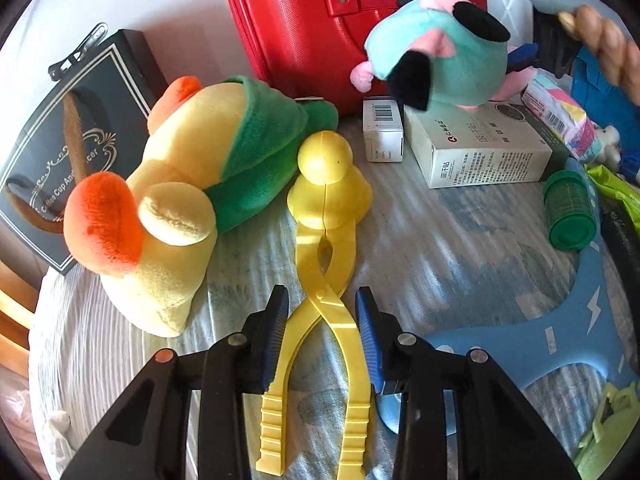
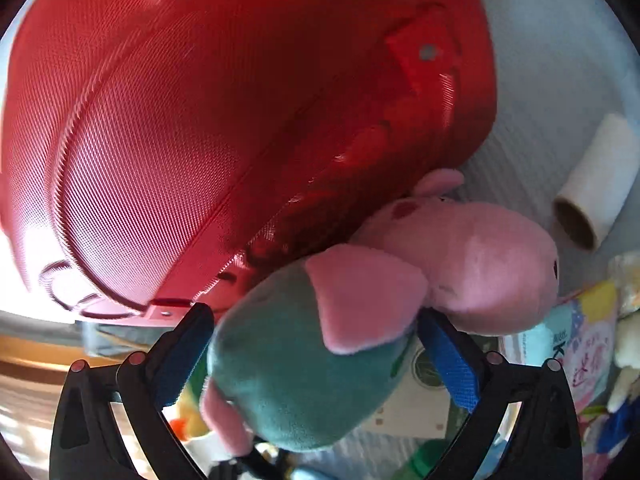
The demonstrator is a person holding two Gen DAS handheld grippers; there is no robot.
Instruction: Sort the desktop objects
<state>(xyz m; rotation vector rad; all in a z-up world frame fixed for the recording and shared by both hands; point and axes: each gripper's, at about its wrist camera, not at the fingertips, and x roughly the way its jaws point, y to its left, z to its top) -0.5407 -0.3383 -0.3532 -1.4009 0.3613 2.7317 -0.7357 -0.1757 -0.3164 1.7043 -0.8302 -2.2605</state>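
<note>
My left gripper [image 1: 322, 316] is open, its fingers on either side of the handles of a yellow duck-shaped snowball clamp [image 1: 326, 216] that lies on the cloth. A yellow plush duck with green hood [image 1: 188, 184] lies just left of it. My right gripper [image 2: 316, 356] is shut on a pink pig plush in a teal dress [image 2: 320, 360] and holds it in the air in front of a red suitcase [image 2: 200, 120]. In the left wrist view the pig plush [image 1: 444, 56] hangs above the boxes at the upper right.
A black coffee-cup box [image 1: 76, 148] leans at the left. The red suitcase [image 1: 304, 20] stands at the back. A small white box [image 1: 382, 128], a larger white box [image 1: 480, 148], a green can [image 1: 570, 204] and a blue board [image 1: 540, 340] lie right. A cardboard roll [image 2: 592, 188] lies beside the suitcase.
</note>
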